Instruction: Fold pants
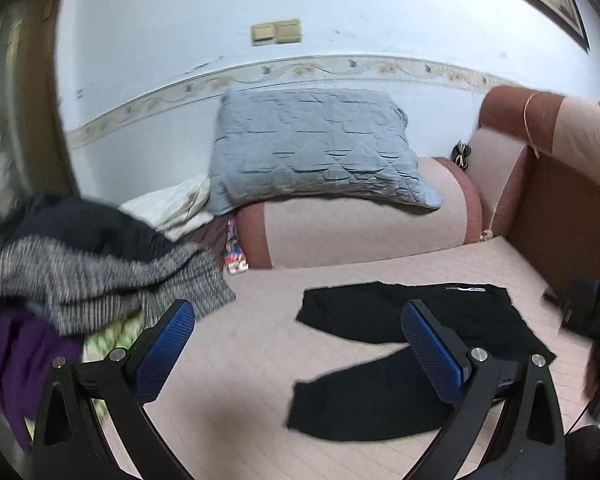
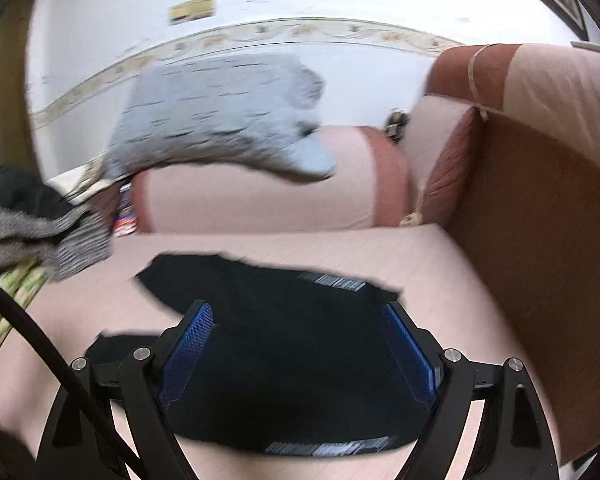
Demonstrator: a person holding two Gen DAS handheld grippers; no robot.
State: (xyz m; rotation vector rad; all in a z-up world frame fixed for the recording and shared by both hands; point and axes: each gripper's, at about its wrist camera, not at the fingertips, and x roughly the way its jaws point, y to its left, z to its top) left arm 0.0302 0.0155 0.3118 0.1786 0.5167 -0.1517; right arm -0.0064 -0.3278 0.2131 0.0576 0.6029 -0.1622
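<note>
So the black pants (image 1: 412, 344) are lying flat on the pink sofa seat (image 1: 260, 360), legs splayed apart toward the left, waistband end to the right. Left gripper (image 1: 300, 344) hangs above the seat with its jaws spread wide, holding nothing. Right gripper (image 2: 300, 344) is spread wide too, hovering right over the waist part of the pants (image 2: 292, 352), also empty. Fabric looks thin, soft and floppy, so it'll probably drape and bunch if pinched mid-panel. I'd grab at the hems or the waistband corners, where the edge is thicker. There's a clothes pile (image 1: 84, 272) off to the left and a grey pillow (image 1: 320, 148) on the armrest.
</note>
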